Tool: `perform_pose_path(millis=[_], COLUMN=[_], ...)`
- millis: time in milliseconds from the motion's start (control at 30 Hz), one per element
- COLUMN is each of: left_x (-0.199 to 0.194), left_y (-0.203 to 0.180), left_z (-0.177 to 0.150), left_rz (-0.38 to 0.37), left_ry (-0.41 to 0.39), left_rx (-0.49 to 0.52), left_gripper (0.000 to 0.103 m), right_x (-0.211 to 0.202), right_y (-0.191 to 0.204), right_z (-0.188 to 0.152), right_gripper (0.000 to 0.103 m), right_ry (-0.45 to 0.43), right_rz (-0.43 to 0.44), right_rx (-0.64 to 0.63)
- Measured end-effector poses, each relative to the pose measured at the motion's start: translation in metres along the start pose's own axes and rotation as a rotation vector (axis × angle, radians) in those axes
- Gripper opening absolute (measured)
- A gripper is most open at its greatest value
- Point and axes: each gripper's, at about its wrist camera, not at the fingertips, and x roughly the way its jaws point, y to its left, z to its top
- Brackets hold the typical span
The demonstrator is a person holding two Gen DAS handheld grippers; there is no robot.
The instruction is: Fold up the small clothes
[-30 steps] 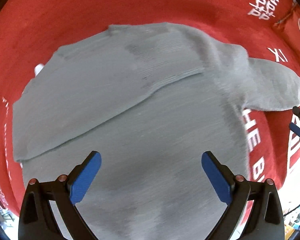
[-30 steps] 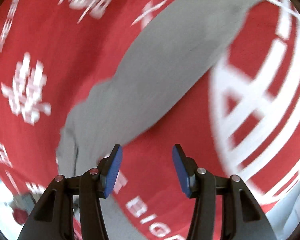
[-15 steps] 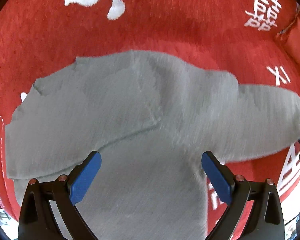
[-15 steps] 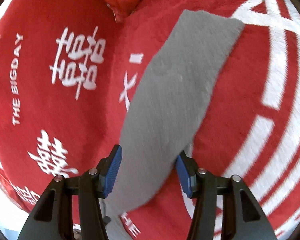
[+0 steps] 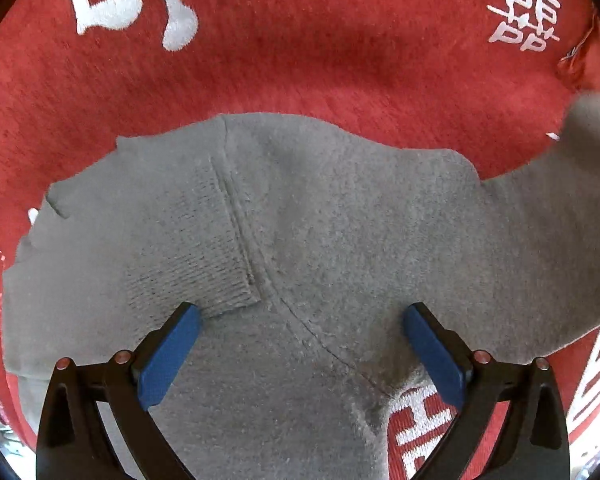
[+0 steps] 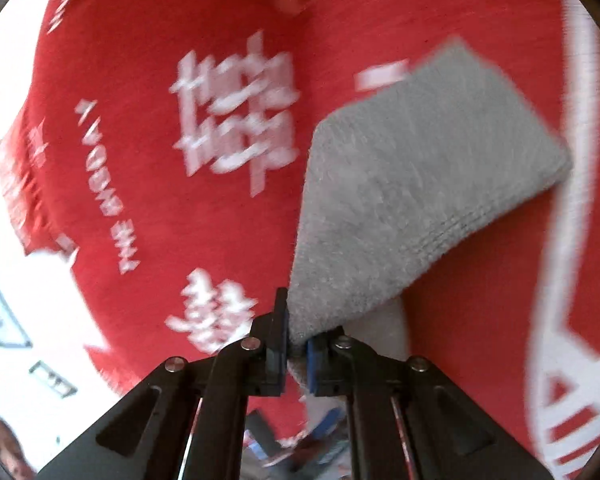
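**Right fingers pinch the sleeve, left fingers wide over the body**

My left gripper (image 5: 300, 352) hangs over the grey sweater (image 5: 320, 248) with its blue fingers (image 5: 168, 356) spread wide apart and nothing between them. I look down on the body of the garment, which lies flat on the red blanket (image 5: 300, 60) with white characters. One sleeve is folded across the chest, and its ribbed cuff (image 5: 204, 248) ends just in front of my left finger. The other sleeve stretches away to the right edge of this view.

My right gripper (image 6: 298, 346) is closed tight on that sleeve (image 6: 420, 184), near its edge. The cloth rises from the pinch and spreads up and to the right, with the ribbed end lifted off the blanket (image 6: 160, 240).

The left view shows the whole sweater but not the pinch. The right view shows the pinch and only the sleeve, and this picture is blurred, so I cannot read the small writing there.
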Motion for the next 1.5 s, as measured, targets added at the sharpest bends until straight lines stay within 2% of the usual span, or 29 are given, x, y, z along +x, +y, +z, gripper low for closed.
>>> perform_pose_path(millis=[100, 233, 300, 467, 533, 667, 733, 800, 833, 867, 933, 1000, 1033, 1067, 1100, 1133, 1200, 1267, 1333, 1400, 1500], left_x=[-0.009, -0.042, -0.056, -0.077, -0.082, -0.074, -0.066, -0.056, -0.049, -0.045, -0.043, -0.044, -0.043, -0.044, -0.042, -0.045, -0.052, -0.062, -0.061, -0.058, -0.054], left_y=[0.012, 0.056, 0.081, 0.164, 0.201, 0.257, 0.282, 0.300, 0.308, 0.316, 0.326, 0.331, 0.333, 0.334, 0.339, 0.343, 0.350, 0.354, 0.368, 0.376, 0.391], left_z=[0.002, -0.006, -0.012, -0.029, -0.042, -0.068, -0.077, -0.087, -0.094, -0.096, -0.106, -0.112, -0.113, -0.116, -0.117, -0.118, -0.123, -0.128, -0.135, -0.143, -0.156], left_rz=[-0.047, -0.064, -0.043, 0.070, 0.106, 0.181, 0.190, 0.199, 0.203, 0.195, 0.173, 0.168, 0.159, 0.150, 0.141, 0.136, 0.136, 0.139, 0.145, 0.155, 0.169], left_ry=[0.005, -0.061, -0.088, -0.121, -0.112, -0.075, -0.052, -0.029, 0.000, 0.012, 0.008, 0.007, 0.009, 0.012, 0.013, 0.008, -0.011, -0.024, -0.016, 0.002, 0.022], left_rx=[0.006, -0.059, -0.088, -0.156, -0.199, -0.305, -0.360, -0.384, -0.398, -0.414, -0.444, -0.445, -0.449, -0.455, -0.460, -0.465, -0.472, -0.479, -0.482, -0.489, -0.511], left_gripper=[0.102, 0.102, 0.102, 0.102, 0.102, 0.102, 0.102, 0.102, 0.102, 0.102, 0.102, 0.102, 0.102, 0.102, 0.102, 0.102, 0.102, 0.102, 0.102, 0.102, 0.102], right_x=[0.027, 0.073, 0.097, 0.177, 0.216, 0.277, 0.303, 0.324, 0.331, 0.332, 0.329, 0.322, 0.321, 0.322, 0.324, 0.328, 0.332, 0.341, 0.351, 0.364, 0.380], right_y=[0.024, 0.060, 0.077, 0.115, 0.123, 0.110, 0.092, 0.067, 0.055, 0.048, 0.050, 0.056, 0.056, 0.055, 0.056, 0.060, 0.078, 0.105, 0.120, 0.122, 0.096], right_z=[-0.011, -0.037, -0.055, -0.122, -0.162, -0.235, -0.268, -0.294, -0.302, -0.305, -0.300, -0.286, -0.279, -0.272, -0.266, -0.264, -0.267, -0.295, -0.325, -0.371, -0.437], right_gripper=[0.007, 0.007, 0.008, 0.008, 0.008, 0.008, 0.011, 0.012, 0.024, 0.033, 0.047, 0.048, 0.046, 0.039, 0.010, 0.006, 0.006, 0.006, 0.006, 0.009, 0.012], right_ry=[0.063, 0.166, 0.227, 0.417, 0.517, 0.695, 0.779, 0.840, 0.856, 0.853, 0.815, 0.726, 0.694, 0.663, 0.637, 0.616, 0.577, 0.591, 0.647, 0.741, 0.906], right_rz=[0.041, 0.060, 0.054, 0.013, -0.036, -0.178, -0.270, -0.410, -0.492, -0.535, -0.493, -0.475, -0.462, -0.454, -0.459, -0.465, -0.428, -0.381, -0.378, -0.441, -0.572], right_rx=[-0.046, -0.139, -0.206, -0.413, -0.518, -0.672, -0.715, -0.746, -0.758, -0.759, -0.704, -0.627, -0.585, -0.533, -0.490, -0.478, -0.524, -0.661, -0.820, -1.076, -1.383])
